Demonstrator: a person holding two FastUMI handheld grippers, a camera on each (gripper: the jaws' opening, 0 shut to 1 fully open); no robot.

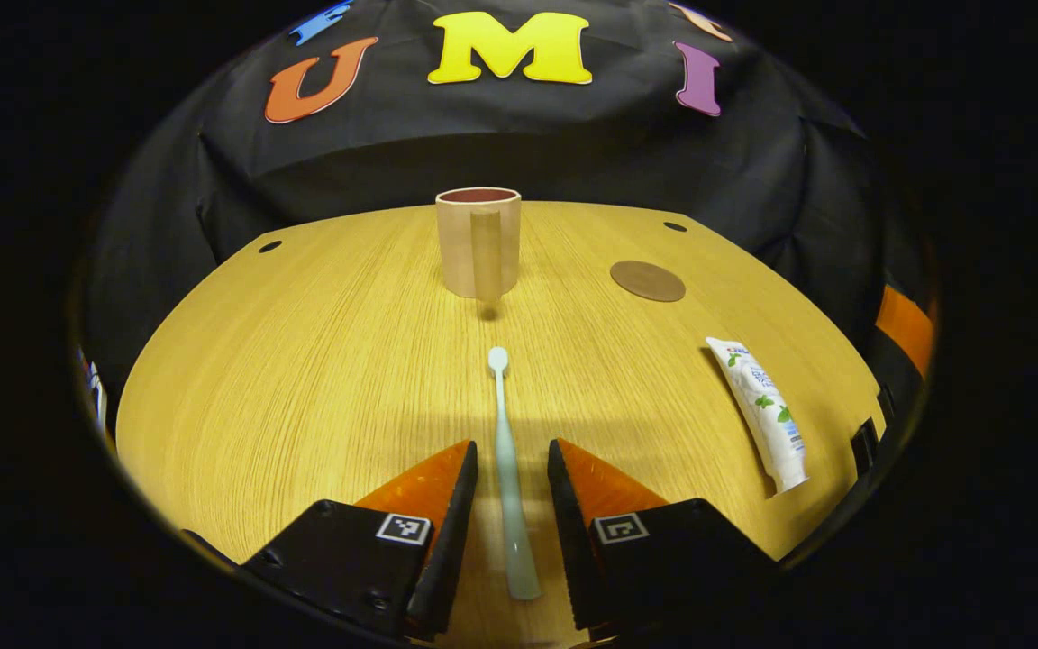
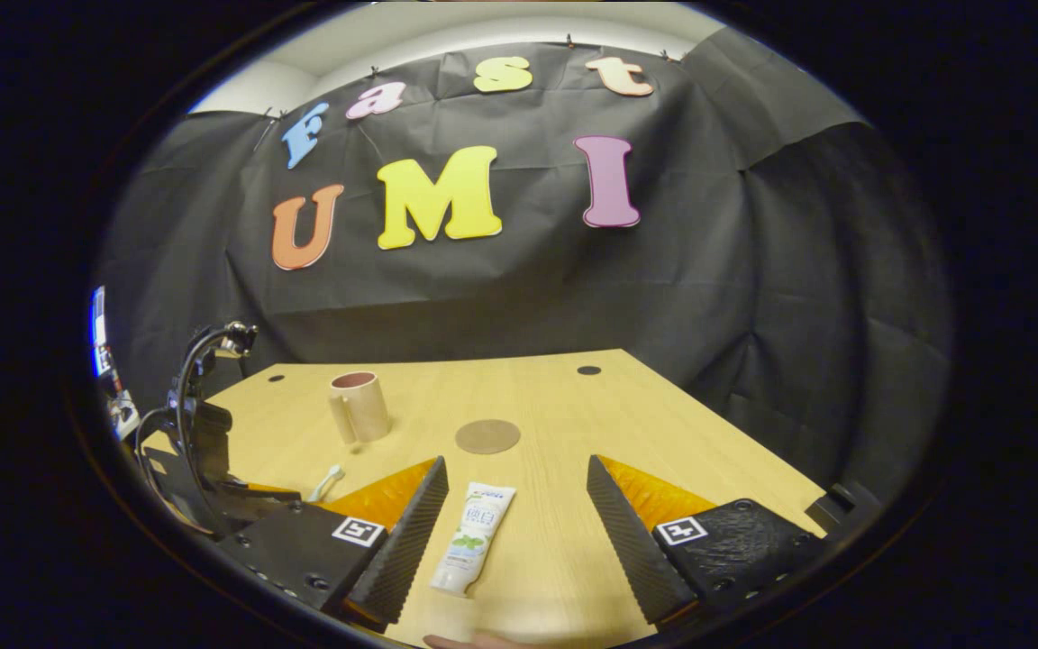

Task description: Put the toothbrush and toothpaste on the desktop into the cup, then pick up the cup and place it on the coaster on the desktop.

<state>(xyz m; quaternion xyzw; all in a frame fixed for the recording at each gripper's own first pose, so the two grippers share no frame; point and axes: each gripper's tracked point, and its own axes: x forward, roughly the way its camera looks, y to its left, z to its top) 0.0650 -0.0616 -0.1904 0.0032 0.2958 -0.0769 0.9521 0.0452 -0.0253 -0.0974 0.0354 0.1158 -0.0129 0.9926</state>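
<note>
Both grippers (image 1: 512, 469) (image 2: 517, 505) have black bodies with screws, square black-and-white markers and ridged wedge-shaped jaws.

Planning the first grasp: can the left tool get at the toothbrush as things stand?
Probably yes: the toothbrush lies flat on the desktop between the left tool's open fingers, with nothing in the way.

The toothpaste (image 2: 472, 538) tube near the surface's (image 2: 537, 397) front edge bears print too small to read. Each claw carries a square coded marker, not readable text.
</note>
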